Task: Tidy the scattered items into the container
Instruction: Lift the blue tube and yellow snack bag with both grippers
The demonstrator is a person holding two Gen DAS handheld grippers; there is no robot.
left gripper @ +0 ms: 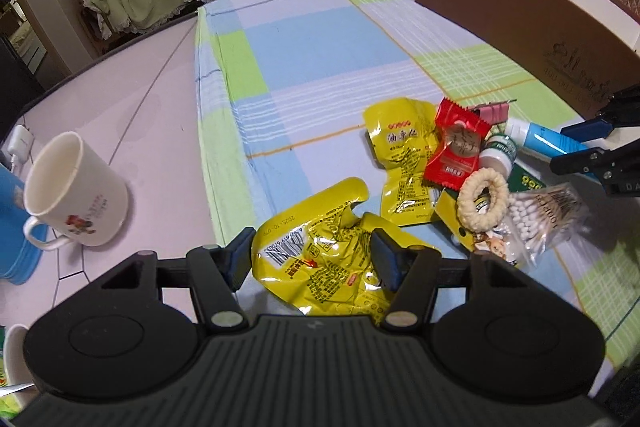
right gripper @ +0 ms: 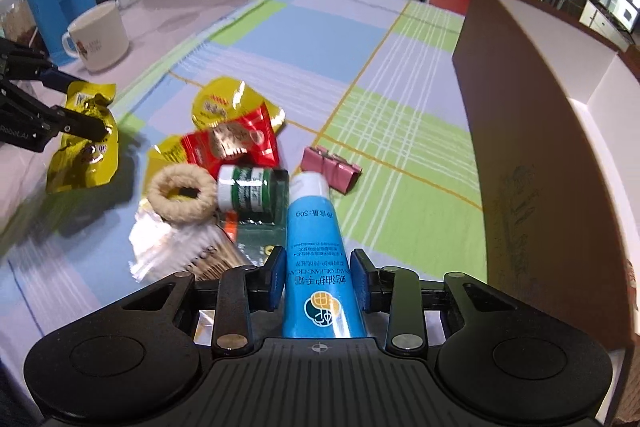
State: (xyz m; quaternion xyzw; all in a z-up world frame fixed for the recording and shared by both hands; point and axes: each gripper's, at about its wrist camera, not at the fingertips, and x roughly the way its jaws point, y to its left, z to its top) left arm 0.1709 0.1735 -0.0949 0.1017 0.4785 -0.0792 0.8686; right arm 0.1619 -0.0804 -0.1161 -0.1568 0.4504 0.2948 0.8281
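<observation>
Nearest to us in the left wrist view is the yellow packet (left gripper: 320, 267), crumpled and glossy, lying between the fingers of the left gripper (left gripper: 312, 259); the pads sit against its two sides and, seen from the right wrist view, the packet looks pinched and lifted a little off the checked cloth (left gripper: 304, 39), so we judge it held. In the right wrist view the blue tube (right gripper: 314, 267) runs lengthwise between the fingers of the right gripper (right gripper: 318, 279); the fingers are narrow and close to its sides, but we cannot tell whether they press it or only flank it. The brown box (right gripper: 532, 155) stands on the cloth to the right of the pile, its open top above the level of the heap. To do this well, we should close firmly on the tube near its middle so it does not swing, lift both loads straight up clear of the round bottle (right gripper: 250, 193), the woven ring (right gripper: 182, 197) and the red packet (right gripper: 236, 143), and carry them over the box wall before letting go. The foil may slip, so we should keep the squeeze steady.
</observation>
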